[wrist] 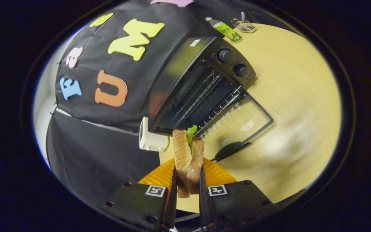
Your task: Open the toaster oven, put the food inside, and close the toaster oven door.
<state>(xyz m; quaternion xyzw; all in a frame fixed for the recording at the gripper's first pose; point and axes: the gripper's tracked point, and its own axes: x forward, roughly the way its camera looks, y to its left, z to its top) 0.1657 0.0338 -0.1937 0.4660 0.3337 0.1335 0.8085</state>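
Observation:
My gripper (pixel 187 180) is shut on a sandwich (pixel 188 154) of two toasted bread slices with green lettuce between them; both fingers press its sides and it stands up between them. Beyond it sits the black toaster oven (pixel 185 74) with two knobs (pixel 233 62) on its panel. The oven's glass door (pixel 237 122) lies folded down flat on the table, and the wire rack (pixel 204 100) inside shows. The sandwich's top reaches just short of the oven's opening.
An orange plate (pixel 216 175) lies under the fingers on the wooden table (pixel 295 96). A white appliance (pixel 151 140) stands beside the oven. A green bottle (pixel 225 29) and a small wire basket (pixel 243 25) sit at the table's far end.

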